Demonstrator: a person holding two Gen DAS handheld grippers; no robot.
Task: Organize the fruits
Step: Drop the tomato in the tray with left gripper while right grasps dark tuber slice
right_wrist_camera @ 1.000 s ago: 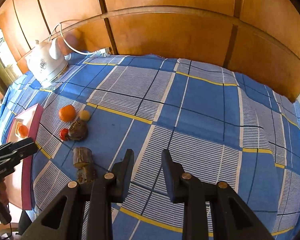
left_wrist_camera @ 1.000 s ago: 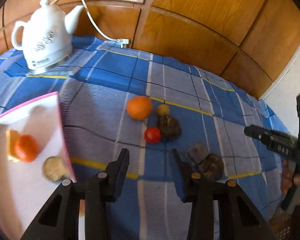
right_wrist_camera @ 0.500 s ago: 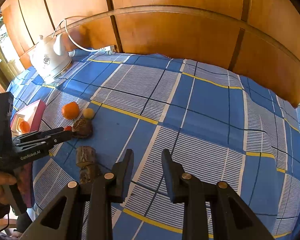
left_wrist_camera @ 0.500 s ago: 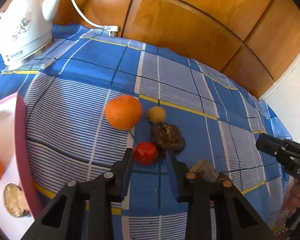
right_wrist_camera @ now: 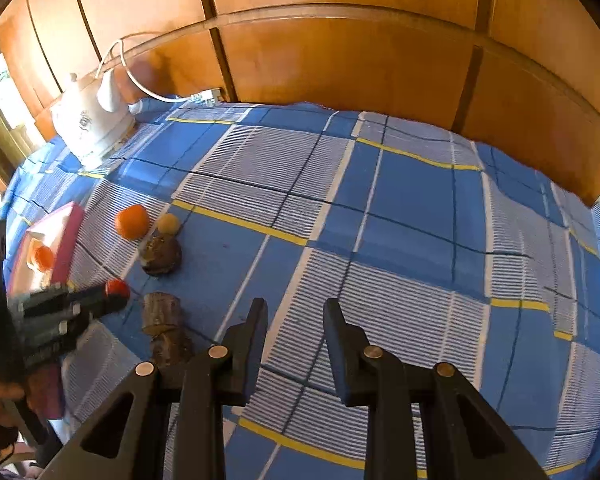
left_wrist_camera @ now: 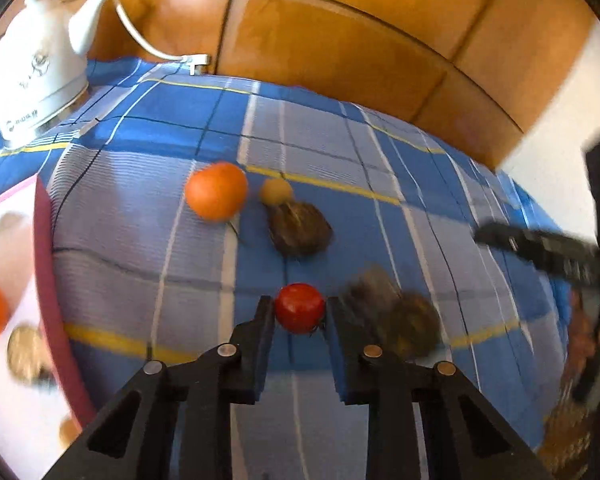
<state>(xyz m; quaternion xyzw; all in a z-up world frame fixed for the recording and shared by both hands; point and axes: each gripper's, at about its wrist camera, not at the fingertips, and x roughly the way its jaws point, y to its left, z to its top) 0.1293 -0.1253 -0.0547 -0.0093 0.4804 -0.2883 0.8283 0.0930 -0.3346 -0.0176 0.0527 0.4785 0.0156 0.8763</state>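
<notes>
Left wrist view shows the left gripper (left_wrist_camera: 300, 314) closed on a small red tomato (left_wrist_camera: 300, 307), its two pads pressing the fruit from both sides. The tomato sits near the front edge of the blue checked cloth (left_wrist_camera: 140, 248), in front of a brown rough lump (left_wrist_camera: 300, 227) and just beside two more brown pieces (left_wrist_camera: 396, 310) (blurred, I cannot name them). An orange (left_wrist_camera: 216, 191) and a small yellow fruit (left_wrist_camera: 276, 191) lie further back, toward the wooden wall. The pink-rimmed tray (left_wrist_camera: 44, 280) is at the left edge of the cloth and already carries some fruits.

The right gripper (right_wrist_camera: 296, 320) hangs over bare cloth with its jaws drawn close and nothing between them.

I judge the step to be lifting the tomato and carrying it to the tray. To do it well, keep the squeeze gentle, because the skin is soft, lift straight up before going sideways, and clear the tray's rim.

The tomato is almost round, so it has no clear long axis; which way its stem points I cannot tell.
</notes>
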